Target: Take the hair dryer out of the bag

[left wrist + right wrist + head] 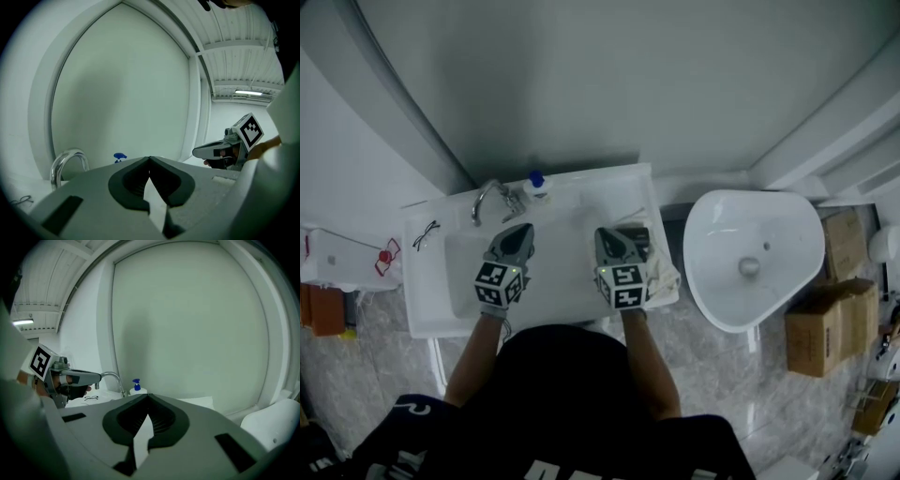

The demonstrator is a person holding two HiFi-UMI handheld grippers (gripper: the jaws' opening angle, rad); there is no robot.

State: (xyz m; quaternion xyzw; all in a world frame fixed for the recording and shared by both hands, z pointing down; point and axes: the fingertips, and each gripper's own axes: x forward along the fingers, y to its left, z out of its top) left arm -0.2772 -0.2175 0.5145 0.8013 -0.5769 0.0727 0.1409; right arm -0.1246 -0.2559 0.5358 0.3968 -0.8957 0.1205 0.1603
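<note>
Head view from above: a person stands at a white rectangular ceramic washbasin [427, 309] with a grey two-jaw gripper in each hand, both held over the bowl and pointing towards the wall. The left gripper [519, 231] is over the left half of the bowl, near the curved chrome tap [487, 198]. Its jaws are fully together, tips touching, with nothing between them [149, 158]. The right gripper [615, 234] is over the right side, its jaws likewise closed tip to tip and empty [148, 395]. A crumpled cream cloth bag [664, 274] lies on the right-hand ledge of the washbasin, just beside and partly under the right gripper. The hair dryer cannot be made out with certainty; only a dark shape shows at the bag's top edge, next to that gripper. A white bottle with a blue cap [536, 183] stands behind the tap, and a pair of thin-framed spectacles [425, 234] lies on the left ledge. A white toilet [703, 272] stands right of the washbasin, with brown cardboard boxes [825, 323] beyond it.
</note>
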